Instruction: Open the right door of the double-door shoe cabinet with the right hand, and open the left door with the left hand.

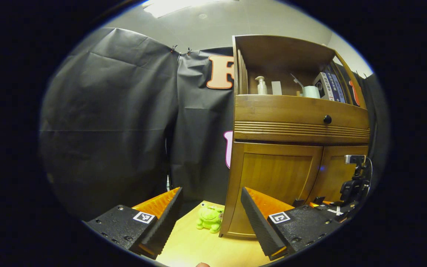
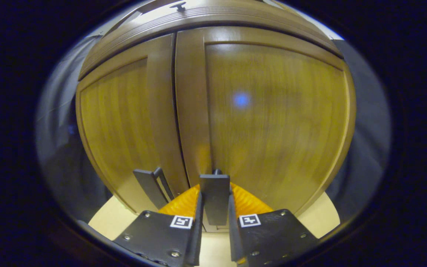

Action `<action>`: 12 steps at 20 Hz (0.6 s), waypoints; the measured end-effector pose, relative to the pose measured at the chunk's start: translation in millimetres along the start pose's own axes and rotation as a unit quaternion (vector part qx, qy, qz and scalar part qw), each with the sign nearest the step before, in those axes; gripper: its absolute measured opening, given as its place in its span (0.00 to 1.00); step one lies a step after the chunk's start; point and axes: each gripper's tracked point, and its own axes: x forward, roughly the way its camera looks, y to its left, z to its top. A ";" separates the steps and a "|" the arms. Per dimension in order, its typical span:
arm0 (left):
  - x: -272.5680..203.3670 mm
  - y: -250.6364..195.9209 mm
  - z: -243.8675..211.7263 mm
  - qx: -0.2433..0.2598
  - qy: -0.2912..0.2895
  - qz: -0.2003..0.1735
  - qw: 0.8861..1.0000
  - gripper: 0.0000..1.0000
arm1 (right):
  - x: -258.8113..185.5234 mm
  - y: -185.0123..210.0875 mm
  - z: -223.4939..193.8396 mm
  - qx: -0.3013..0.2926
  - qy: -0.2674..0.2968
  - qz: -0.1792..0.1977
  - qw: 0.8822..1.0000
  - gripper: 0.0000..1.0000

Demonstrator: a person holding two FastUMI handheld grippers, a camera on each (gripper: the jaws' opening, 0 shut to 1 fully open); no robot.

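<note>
The wooden shoe cabinet [image 1: 302,118] stands on the table, both lower doors closed. In the right gripper view the left door [image 2: 117,122] and right door [image 2: 272,111] meet at a dark seam. A flat dark handle [image 2: 214,193] on the right door sits between my right gripper's fingers; the right gripper [image 2: 215,207] is shut on it. The left door's handle [image 2: 153,187] hangs free beside it. In the left gripper view my left gripper [image 1: 211,191] is open and held back from the cabinet's left front corner. The right gripper [image 1: 348,196] shows low against the right door [image 1: 337,174].
A green frog toy [image 1: 209,218] sits on the light table [image 1: 195,248] just left of the cabinet's base. A drawer with a black knob [image 1: 327,119] lies above the doors. The open shelf holds a pump bottle [image 1: 261,85] and boxes. Black cloth hangs behind.
</note>
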 end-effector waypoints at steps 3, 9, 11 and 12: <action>-0.9 -0.7 -0.4 -0.002 0.001 -0.004 1.000 0.92 | 0.0 2.0 -3.2 0.014 -0.006 -0.007 1.000 0.28; -4.4 -12.9 5.0 0.000 -0.007 -0.035 0.999 0.92 | 1.1 -2.2 0.2 0.021 -0.028 -0.034 0.999 0.28; -6.7 -20.0 4.4 -0.003 -0.006 -0.051 0.999 0.93 | -0.3 -1.4 0.3 0.023 -0.027 -0.034 0.999 0.28; -8.1 -23.7 4.7 -0.006 -0.006 -0.059 0.998 0.93 | -2.0 -1.6 1.5 0.024 -0.028 -0.036 0.999 0.28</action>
